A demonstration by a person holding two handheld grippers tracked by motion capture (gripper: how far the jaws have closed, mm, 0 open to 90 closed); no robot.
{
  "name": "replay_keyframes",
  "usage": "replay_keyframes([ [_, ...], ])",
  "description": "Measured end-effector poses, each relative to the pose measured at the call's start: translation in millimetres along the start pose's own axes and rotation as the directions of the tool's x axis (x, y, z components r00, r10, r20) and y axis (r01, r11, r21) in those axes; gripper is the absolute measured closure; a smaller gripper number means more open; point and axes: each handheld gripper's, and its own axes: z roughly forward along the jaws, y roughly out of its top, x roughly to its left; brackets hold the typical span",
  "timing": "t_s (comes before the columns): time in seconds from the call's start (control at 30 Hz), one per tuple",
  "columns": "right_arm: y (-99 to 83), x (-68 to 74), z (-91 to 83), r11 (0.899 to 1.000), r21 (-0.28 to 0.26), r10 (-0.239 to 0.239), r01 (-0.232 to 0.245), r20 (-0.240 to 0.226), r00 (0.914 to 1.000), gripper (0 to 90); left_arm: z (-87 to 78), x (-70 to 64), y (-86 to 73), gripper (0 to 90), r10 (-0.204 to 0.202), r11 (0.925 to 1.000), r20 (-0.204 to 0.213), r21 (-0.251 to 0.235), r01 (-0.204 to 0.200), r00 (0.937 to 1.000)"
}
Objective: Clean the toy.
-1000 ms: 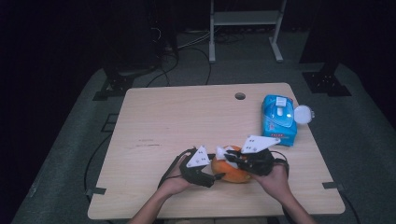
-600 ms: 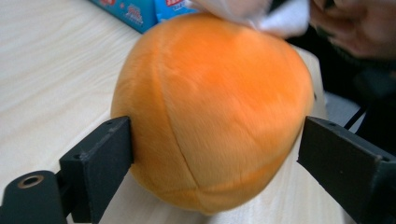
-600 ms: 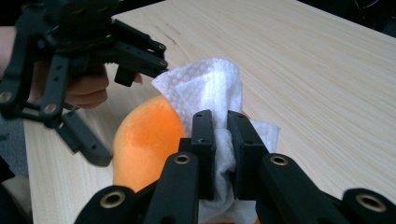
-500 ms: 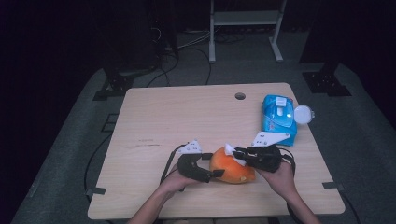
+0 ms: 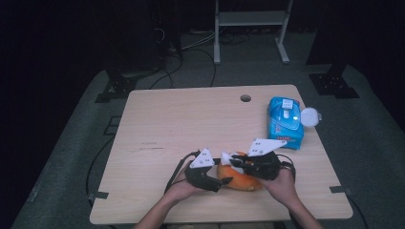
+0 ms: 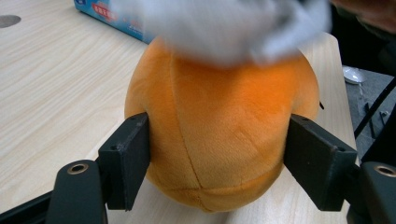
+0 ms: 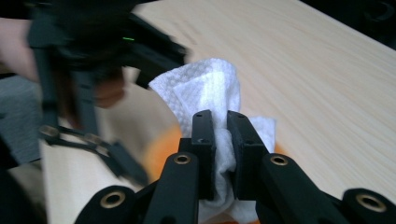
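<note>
My left gripper (image 6: 217,154) has its two black, blocky jaws pressed against either side of one orange plush ball (image 6: 219,135), soft and fuzzy with stitched seams, which bulges between them. My right gripper (image 7: 223,140) has its two jaws pinched nearly together on one white wipe (image 7: 205,91), a crumpled sheet with a dimpled texture that fans up above the fingertips. In the left gripper view the wipe is a blurred white mass lying on top of the ball, at 12 o'clock from the jaws. From the high view, the ball (image 5: 241,179) rests on the table (image 5: 181,119) near its front edge, at about 6 o'clock, between my two hands. The table is pale wood-grain laminate with one round hole. One blue rectangular wipes pack (image 5: 285,123), its round lid flipped open, lies at about 2 o'clock from the ball, well apart.
</note>
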Motion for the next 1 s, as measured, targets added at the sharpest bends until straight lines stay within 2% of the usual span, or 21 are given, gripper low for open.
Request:
replay_keyframes([
  [0.07, -7.2, -11.8, -7.3, 0.999, 0.003, 0.038, -0.038, 0.019, 0.9991, 80.7, -0.8, 0.6, -1.0, 26.2, 0.002, 1.0, 0.016, 0.001, -0.002, 0.9999],
  [0.13, -16.7, -23.1, -12.0, 0.995, -0.001, 0.095, -0.095, -0.007, 0.9954, 80.7, -1.4, 1.1, -0.5, 23.2, -0.006, 0.9998, 0.036, -0.017, 0.006, 0.9993],
  [0.2, -22.7, -27.6, -14.7, 0.993, 0.001, 0.121, -0.121, -0.027, 0.9922, 80.7, -2.4, 3.1, 1.6, 18.3, -0.027, 0.9989, 0.054, -0.038, 0.029, 0.9982],
  [0.23, -23.7, -27.7, -15.8, 0.993, -0.001, 0.116, -0.116, -0.031, 0.9928, 80.7, -2.1, 4.4, 2.2, 16.4, -0.043, 0.9978, 0.06, -0.047, 0.046, 0.9973],
  [0.3, -23.5, -25.5, -16.8, 0.995, 0.004, 0.1, -0.1, -0.037, 0.9943, 80.5, 0.8, 6.9, 2.2, 13.9, -0.073, 0.9965, 0.078, -0.035, 0.076, 0.9943],
  [0.37, -22.9, -23.3, -15.6, 0.996, 0.007, 0.084, -0.084, -0.035, 0.9958, 80.5, 4.9, 6.8, 0.2, 12.0, -0.086, 0.9956, 0.082, -0.032, 0.088, 0.9929],
  [0.43, -21.6, -21.8, -14.3, 0.997, 0.014, 0.077, -0.077, -0.03, 0.9966, 80.4, 5.8, 6.5, -0.6, 13.8, -0.094, 0.9949, 0.085, -0.029, 0.097, 0.9919],
  [0.5, -18.8, -17.5, -14.0, 0.998, 0.012, 0.067, -0.067, -0.019, 0.9976, 80.5, 4.4, 4.6, 0.5, 22.9, -0.068, 0.9972, 0.061, -0.027, 0.07, 0.9958],
  [0.57, -14.1, -9.3, -12.3, 0.999, 0.017, 0.035, -0.035, -0.009, 0.9993, 80.4, 3.3, 2.9, 2.1, 26.6, -0.053, 0.9982, 0.051, -0.025, 0.055, 0.9973],
  [0.6, -10.3, -2.1, -10.1, 1.0, 0.012, 0.006, -0.006, -0.007, 1.0, 80.4, 3.5, 1.6, 2.7, 27.9, -0.048, 0.9983, 0.048, -0.031, 0.05, 0.9977],
  [0.7, -2.8, 14.0, -0.3, 1.0, 0.009, -0.029, 0.03, -0.059, 0.9978, 80.4, 4.7, -2.4, 5.3, 28.8, -0.016, 0.9994, 0.041, -0.028, 0.017, 0.999],
  [0.73, -0.4, 22.8, 6.1, 0.998, 0.021, -0.055, 0.056, -0.065, 0.9964, 80.4, 4.6, -2.8, 5.3, 28.7, -0.003, 0.9998, 0.037, -0.018, 0.004, 0.9993],
  [0.8, 1.4, 30.3, 13.7, 0.995, 0.038, -0.09, 0.092, -0.049, 0.9948, 80.6, 4.4, -1.8, 3.4, 28.7, -0.002, 0.9999, 0.032, -0.015, 0.003, 0.9995],
  [0.83, 1.8, 29.3, 14.5, 0.995, 0.041, -0.089, 0.091, -0.047, 0.9949, 80.6, 3.7, -0.4, 2.3, 28.7, -0.009, 0.9997, 0.034, -0.02, 0.009, 0.9994],
  [0.93, -0.2, 14.2, 7.5, 0.999, 0.016, -0.035, 0.035, -0.047, 0.9983, 80.7, 3.4, 0.8, 1.2, 29.2, -0.003, 0.9999, 0.035, -0.016, 0.004, 0.9994],
  [1.0, -4.5, 2.4, 1.0, 1.0, 0.002, -0.001, 0.001, -0.03, 0.9996, 80.7, 4.0, 2.6, -1.5, 29.2, 0.0, 0.9999, 0.036, -0.011, 0.001, 0.9994],
])
